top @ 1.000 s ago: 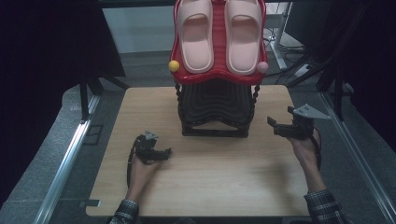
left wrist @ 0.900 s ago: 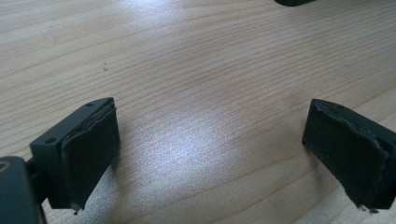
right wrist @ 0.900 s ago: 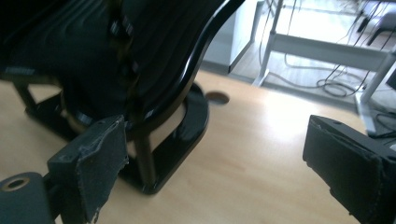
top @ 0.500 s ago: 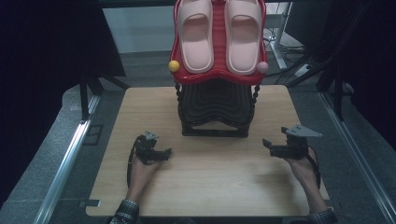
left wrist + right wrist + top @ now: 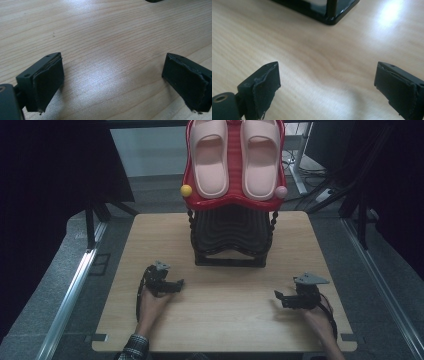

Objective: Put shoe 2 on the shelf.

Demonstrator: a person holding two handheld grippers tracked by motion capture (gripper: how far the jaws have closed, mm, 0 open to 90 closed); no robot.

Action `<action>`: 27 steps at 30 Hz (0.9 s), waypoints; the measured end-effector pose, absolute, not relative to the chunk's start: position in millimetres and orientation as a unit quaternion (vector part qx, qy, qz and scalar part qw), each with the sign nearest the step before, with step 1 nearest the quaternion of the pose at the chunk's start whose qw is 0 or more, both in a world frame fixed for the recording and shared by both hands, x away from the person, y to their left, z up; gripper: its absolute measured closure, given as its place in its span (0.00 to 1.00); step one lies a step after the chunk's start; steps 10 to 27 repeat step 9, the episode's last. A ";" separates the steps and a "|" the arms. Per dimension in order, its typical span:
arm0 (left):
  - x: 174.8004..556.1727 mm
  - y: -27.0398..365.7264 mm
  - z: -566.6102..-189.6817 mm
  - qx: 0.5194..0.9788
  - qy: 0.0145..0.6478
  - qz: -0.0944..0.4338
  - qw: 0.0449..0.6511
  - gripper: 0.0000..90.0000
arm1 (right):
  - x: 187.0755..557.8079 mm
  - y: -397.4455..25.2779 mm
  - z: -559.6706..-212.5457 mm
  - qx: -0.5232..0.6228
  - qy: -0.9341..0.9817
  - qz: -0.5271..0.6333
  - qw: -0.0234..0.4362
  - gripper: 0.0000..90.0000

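Observation:
Two pink slippers (image 5: 234, 157) lie side by side on the red top shelf (image 5: 232, 202) of a black rack (image 5: 231, 237) at the middle back of the wooden table (image 5: 220, 320). My left gripper (image 5: 177, 284) rests low on the table, front left of the rack, open with bare wood between its pads (image 5: 48, 80). My right gripper (image 5: 279, 297) sits low at the front right, also open, holding nothing. Its own view looks past its pads (image 5: 265, 86) to the rack's black base corner (image 5: 329, 12).
A yellow ball (image 5: 186, 190) and a pink ball (image 5: 281, 192) cap the red shelf's front corners. Metal rails (image 5: 70, 295) run along both sides of the table on a grey floor. Dark equipment and cables (image 5: 320, 195) stand behind at the right.
My right gripper has moved down and toward the front of the table, from beside the rack to a low spot near the front right. The left gripper has stayed put.

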State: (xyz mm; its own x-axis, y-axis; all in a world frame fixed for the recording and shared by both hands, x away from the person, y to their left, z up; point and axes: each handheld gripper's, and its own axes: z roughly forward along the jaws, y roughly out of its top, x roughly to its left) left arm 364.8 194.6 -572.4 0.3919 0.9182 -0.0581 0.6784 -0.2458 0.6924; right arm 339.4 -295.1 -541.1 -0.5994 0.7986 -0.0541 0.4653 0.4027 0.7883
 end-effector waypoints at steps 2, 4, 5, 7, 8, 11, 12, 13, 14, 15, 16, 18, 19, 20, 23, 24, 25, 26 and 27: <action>364.7 194.5 -572.4 0.768 0.520 0.183 0.327 0.04 | 337.8 -293.6 -544.7 0.390 0.814 0.372 0.215 0.07; 364.6 194.5 -572.4 0.768 0.520 0.183 0.327 0.04 | 337.5 -292.3 -548.3 0.391 0.822 0.361 0.204 0.07; 364.5 194.4 -572.4 0.768 0.520 0.183 0.327 0.04 | 337.9 -292.1 -549.0 0.392 0.826 0.352 0.200 0.07; 364.4 194.3 -572.4 0.768 0.520 0.183 0.326 0.04 | 338.1 -291.3 -549.6 0.393 0.828 0.348 0.199 0.07; 364.5 194.3 -572.4 0.768 0.520 0.183 0.327 0.04 | 338.3 -291.0 -550.1 0.395 0.829 0.343 0.198 0.07; 364.4 194.4 -572.4 0.768 0.520 0.183 0.327 0.04 | 338.6 -290.5 -550.6 0.395 0.832 0.337 0.195 0.07; 364.4 194.4 -572.4 0.768 0.520 0.183 0.327 0.04 | 338.6 -290.5 -550.6 0.395 0.832 0.337 0.195 0.07; 364.4 194.4 -572.4 0.768 0.520 0.183 0.327 0.04 | 338.6 -290.5 -550.6 0.395 0.832 0.337 0.195 0.07; 364.4 194.4 -572.4 0.768 0.520 0.183 0.327 0.04 | 338.6 -290.5 -550.6 0.395 0.832 0.337 0.195 0.07; 364.4 194.4 -572.4 0.768 0.520 0.183 0.327 0.04 | 338.6 -290.5 -550.6 0.395 0.832 0.337 0.195 0.07; 364.4 194.4 -572.4 0.768 0.520 0.183 0.327 0.04 | 338.6 -290.5 -550.6 0.395 0.832 0.337 0.195 0.07; 364.4 194.4 -572.4 0.768 0.520 0.183 0.327 0.04 | 338.6 -290.5 -550.6 0.395 0.832 0.337 0.195 0.07; 364.4 194.4 -572.4 0.768 0.520 0.183 0.327 0.04 | 338.6 -290.5 -550.6 0.395 0.832 0.337 0.195 0.07; 364.4 194.4 -572.4 0.768 0.520 0.183 0.327 0.04 | 338.6 -290.5 -550.6 0.395 0.832 0.337 0.195 0.07; 364.4 194.4 -572.4 0.768 0.520 0.183 0.327 0.04 | 338.6 -290.5 -550.6 0.395 0.832 0.337 0.195 0.07; 364.4 194.4 -572.4 0.768 0.520 0.183 0.327 0.04 | 338.6 -290.5 -550.6 0.395 0.832 0.337 0.195 0.07; 364.4 194.4 -572.4 0.768 0.520 0.183 0.327 0.04 | 338.6 -290.5 -550.6 0.395 0.832 0.337 0.195 0.07; 364.4 194.4 -572.4 0.768 0.520 0.183 0.327 0.04 | 338.6 -290.5 -550.6 0.395 0.832 0.337 0.195 0.07; 364.4 194.4 -572.4 0.768 0.520 0.183 0.327 0.04 | 338.6 -290.5 -550.6 0.395 0.832 0.337 0.195 0.07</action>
